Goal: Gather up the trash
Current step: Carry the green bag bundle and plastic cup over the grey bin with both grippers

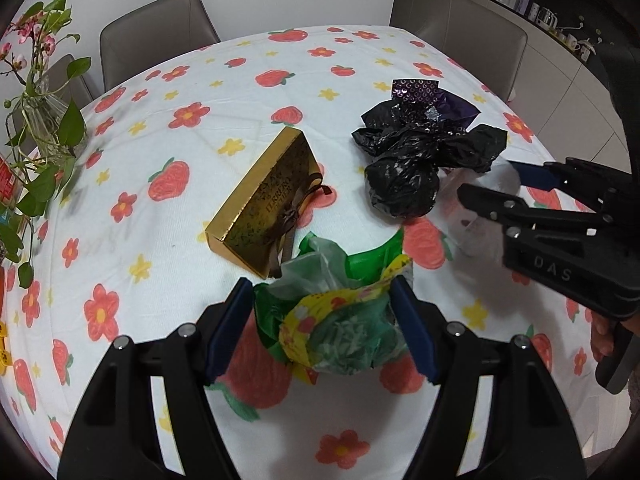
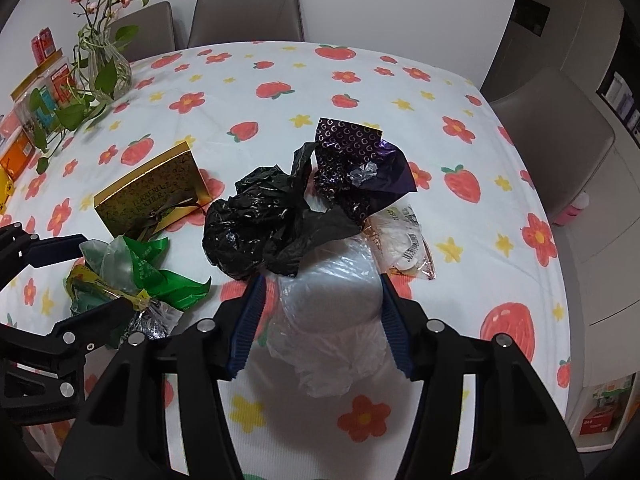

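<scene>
A crumpled green and yellow wrapper bundle (image 1: pixel 336 316) lies on the flowered tablecloth (image 1: pixel 168 92) between the open fingers of my left gripper (image 1: pixel 322 300). It also shows in the right wrist view (image 2: pixel 132 276). A clear white plastic bag (image 2: pixel 332 304) lies between the open fingers of my right gripper (image 2: pixel 322 292). Beyond them lie a crumpled black plastic bag (image 2: pixel 264 228), a purple patterned wrapper (image 2: pixel 352 160), a gold chocolate box (image 1: pixel 264 200) with a brown ribbon, and a small clear packet (image 2: pixel 404 240). The right gripper shows in the left wrist view (image 1: pixel 492 184).
A glass vase with a green plant (image 2: pixel 106 64) and several coloured boxes (image 2: pixel 36 88) stand at the table's left. Grey chairs (image 2: pixel 246 12) stand along the far side and one at the right (image 2: pixel 556 136). White cabinets (image 2: pixel 600 240) are to the right.
</scene>
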### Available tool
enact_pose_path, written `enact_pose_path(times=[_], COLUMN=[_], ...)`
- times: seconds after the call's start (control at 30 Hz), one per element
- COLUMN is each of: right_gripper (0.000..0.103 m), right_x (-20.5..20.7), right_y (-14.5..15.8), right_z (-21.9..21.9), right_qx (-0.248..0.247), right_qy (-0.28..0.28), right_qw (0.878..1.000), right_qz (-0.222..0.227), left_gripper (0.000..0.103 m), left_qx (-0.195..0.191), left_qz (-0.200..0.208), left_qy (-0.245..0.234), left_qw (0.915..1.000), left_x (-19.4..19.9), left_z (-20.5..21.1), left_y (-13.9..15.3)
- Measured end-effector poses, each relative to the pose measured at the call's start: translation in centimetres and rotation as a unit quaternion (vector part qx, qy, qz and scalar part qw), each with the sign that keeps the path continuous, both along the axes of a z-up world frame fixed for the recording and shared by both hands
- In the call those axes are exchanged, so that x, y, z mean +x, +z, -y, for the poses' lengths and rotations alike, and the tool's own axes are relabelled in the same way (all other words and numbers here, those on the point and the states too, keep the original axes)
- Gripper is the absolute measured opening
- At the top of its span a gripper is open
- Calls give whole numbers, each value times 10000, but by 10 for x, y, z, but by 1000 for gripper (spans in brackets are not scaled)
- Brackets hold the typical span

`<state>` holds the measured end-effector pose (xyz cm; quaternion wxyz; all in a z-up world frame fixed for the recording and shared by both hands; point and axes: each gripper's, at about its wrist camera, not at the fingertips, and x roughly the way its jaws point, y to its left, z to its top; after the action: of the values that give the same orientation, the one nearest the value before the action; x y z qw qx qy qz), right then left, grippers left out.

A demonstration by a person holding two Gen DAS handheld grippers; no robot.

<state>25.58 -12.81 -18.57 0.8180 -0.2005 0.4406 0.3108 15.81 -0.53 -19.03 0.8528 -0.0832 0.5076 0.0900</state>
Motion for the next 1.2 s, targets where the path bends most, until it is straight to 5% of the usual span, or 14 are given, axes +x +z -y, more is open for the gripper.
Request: enact_pose_path(times=[0.27, 1.2], right_gripper=[45, 45], right_x=[-21, -113], right_y=[8, 61], right_z=[4, 18], right_qx=[52, 292], right_qy=[33, -635], right_qw=[9999, 9971], right_qz=[-93, 293], left_gripper=[46, 43], left_qx=[-92, 39], left_qz=[75, 650], left_qy=[-38, -760], left_qw=[9999, 9950], left_x=[-8, -71], left_z=[-2, -1], left_y=[8, 65])
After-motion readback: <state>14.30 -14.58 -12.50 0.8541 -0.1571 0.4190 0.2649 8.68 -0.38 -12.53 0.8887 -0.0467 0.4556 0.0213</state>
